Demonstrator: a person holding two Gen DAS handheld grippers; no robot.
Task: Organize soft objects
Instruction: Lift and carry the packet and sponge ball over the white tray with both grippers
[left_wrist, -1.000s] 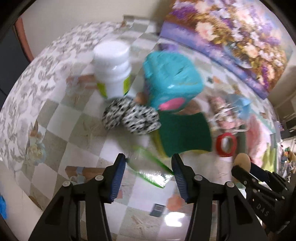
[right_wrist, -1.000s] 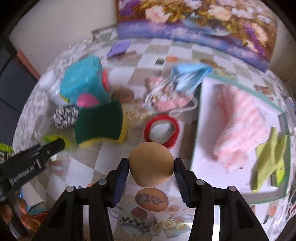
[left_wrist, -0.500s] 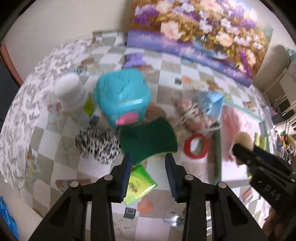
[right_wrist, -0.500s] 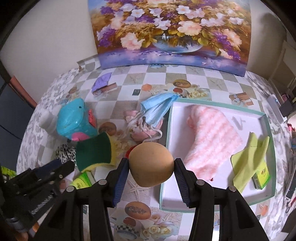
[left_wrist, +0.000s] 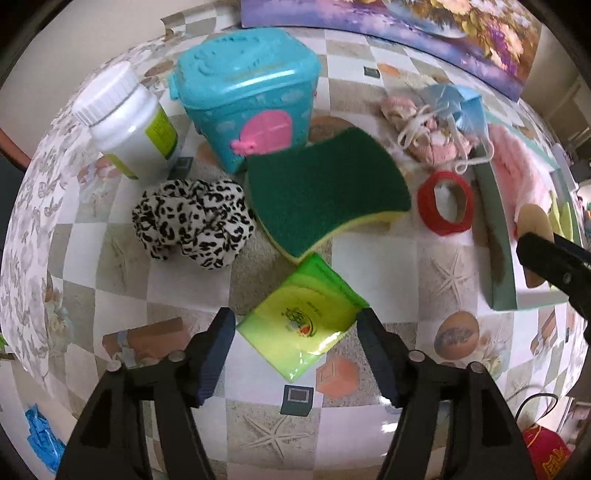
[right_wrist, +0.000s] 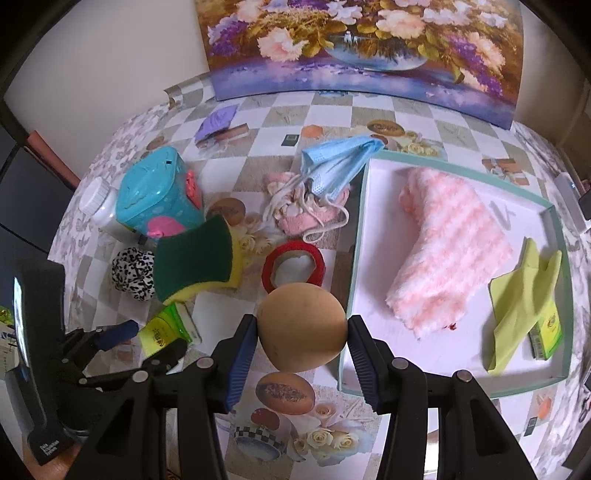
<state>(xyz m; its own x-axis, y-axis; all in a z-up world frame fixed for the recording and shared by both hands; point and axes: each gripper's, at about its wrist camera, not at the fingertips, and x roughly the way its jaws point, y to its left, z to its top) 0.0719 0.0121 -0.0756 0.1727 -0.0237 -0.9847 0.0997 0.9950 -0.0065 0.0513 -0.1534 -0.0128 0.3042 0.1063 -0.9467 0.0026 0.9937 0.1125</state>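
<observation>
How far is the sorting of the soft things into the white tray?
Done: a pink fluffy cloth and a yellow-green cloth lie in the tray. In hand: the right claw grips a tan sponge ball; the left claw, whose jaws have just been opening, straddles a green packet. Left: the green sponge, spotted scrunchie, blue mask.

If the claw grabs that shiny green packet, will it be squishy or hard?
Probably squishy. The green packet looks like a thin plastic pouch, so it would likely crinkle and bend. Its glossy wrap shows glare, so it may slip between the pads. It lies flat on the table between the left claw's open fingers, so it shouldn't roll, and it seems light.
</observation>
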